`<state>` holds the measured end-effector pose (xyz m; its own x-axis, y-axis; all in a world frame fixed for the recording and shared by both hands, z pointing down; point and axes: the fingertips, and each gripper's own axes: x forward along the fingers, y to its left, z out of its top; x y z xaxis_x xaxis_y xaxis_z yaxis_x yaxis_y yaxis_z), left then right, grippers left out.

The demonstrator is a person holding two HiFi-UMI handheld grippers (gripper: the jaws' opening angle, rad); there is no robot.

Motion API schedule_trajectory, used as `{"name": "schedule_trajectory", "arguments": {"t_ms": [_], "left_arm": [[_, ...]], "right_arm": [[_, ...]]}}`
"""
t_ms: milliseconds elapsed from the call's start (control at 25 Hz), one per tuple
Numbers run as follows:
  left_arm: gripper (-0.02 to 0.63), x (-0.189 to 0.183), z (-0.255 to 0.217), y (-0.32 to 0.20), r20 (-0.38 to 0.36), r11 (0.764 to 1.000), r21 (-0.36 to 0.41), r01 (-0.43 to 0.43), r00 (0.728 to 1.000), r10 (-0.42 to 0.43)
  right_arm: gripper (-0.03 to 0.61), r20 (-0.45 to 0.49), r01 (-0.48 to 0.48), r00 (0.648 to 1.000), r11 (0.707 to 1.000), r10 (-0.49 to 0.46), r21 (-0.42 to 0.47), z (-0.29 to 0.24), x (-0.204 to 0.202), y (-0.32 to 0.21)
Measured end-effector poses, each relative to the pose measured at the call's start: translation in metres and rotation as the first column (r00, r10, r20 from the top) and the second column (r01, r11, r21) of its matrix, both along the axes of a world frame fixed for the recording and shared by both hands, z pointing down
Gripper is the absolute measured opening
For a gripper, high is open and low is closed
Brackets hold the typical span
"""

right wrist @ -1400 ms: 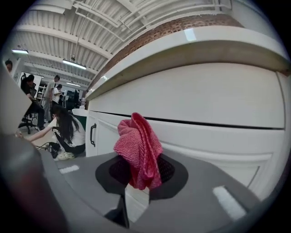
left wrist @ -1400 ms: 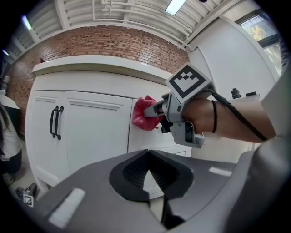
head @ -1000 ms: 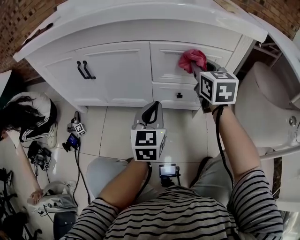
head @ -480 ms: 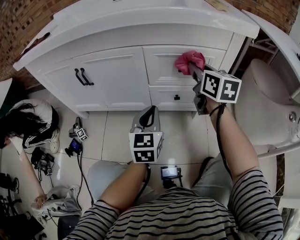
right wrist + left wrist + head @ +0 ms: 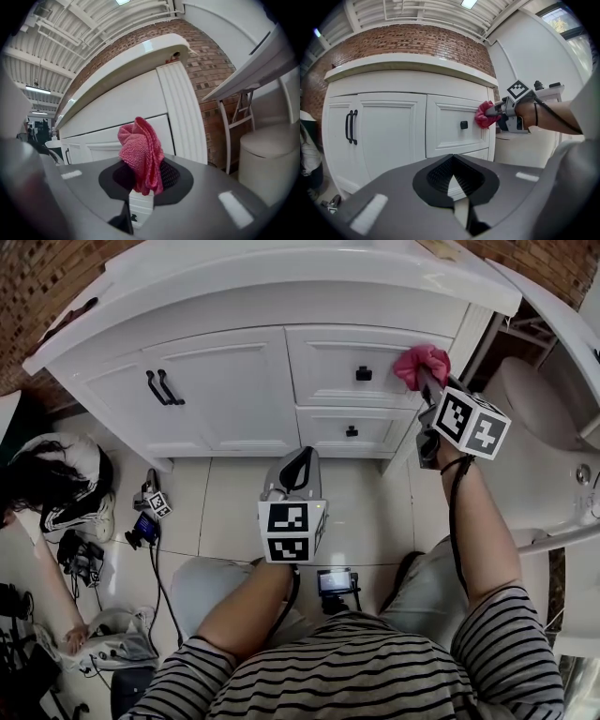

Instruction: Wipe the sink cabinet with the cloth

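holding cloth (image 5: 419, 364) against sink cabinet (image 5: 225, 395) | right gripper (image 5: 427, 382) clamped | left gripper (image 5: 302, 460) closed

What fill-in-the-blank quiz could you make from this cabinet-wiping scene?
The right gripper is shut on the pink cloth, at the right edge of the upper ____.
The upper black knob lies to the cloth's ____.
The left gripper, away from the cabinet, has ____ between its jaws.
The cabinet doors carry ____ black bar handles.
Missing words: drawer; left; nothing; two.
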<state>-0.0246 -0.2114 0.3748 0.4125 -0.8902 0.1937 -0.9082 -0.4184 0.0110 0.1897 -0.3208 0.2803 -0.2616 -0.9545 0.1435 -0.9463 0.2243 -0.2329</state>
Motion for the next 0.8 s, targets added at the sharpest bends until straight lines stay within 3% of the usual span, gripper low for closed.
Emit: {"name": "schedule_trajectory", "arguments": {"t_ms": [160,240,360,520,640,800], "left_arm": [[0.002,0.003,-0.002,0.003,-0.001,1.000,0.002,0.000,1.000,0.001],[0.002,0.002,-0.006,0.006,-0.012,1.000,0.006,0.000,1.000,0.000],[0.002,0.000,-0.014,0.009,-0.024,1.000,0.022,-0.007,1.000,0.007],[0.002,-0.006,-0.016,0.010,-0.037,1.000,0.023,0.001,0.999,-0.001],[0.002,-0.011,-0.015,0.011,-0.036,1.000,0.021,0.011,0.999,-0.010],[0.002,-0.020,-0.018,0.011,-0.041,0.999,0.027,0.022,0.999,-0.021]], "right_arm": [[0.071,-0.020,-0.093,0.995,0.996,0.093,0.005,-0.001,0.031,0.014],[0.071,-0.026,-0.074,0.997,0.997,0.074,0.011,-0.002,0.023,0.024],[0.071,-0.050,0.091,0.995,0.996,-0.091,0.009,0.003,-0.044,0.030],[0.071,-0.133,0.326,0.935,0.945,-0.328,-0.043,0.027,-0.160,0.021],[0.071,-0.205,0.350,0.910,0.932,-0.361,-0.089,0.047,-0.202,0.001],[0.071,-0.234,0.300,0.918,0.946,-0.321,-0.123,0.058,-0.193,-0.016]]}}
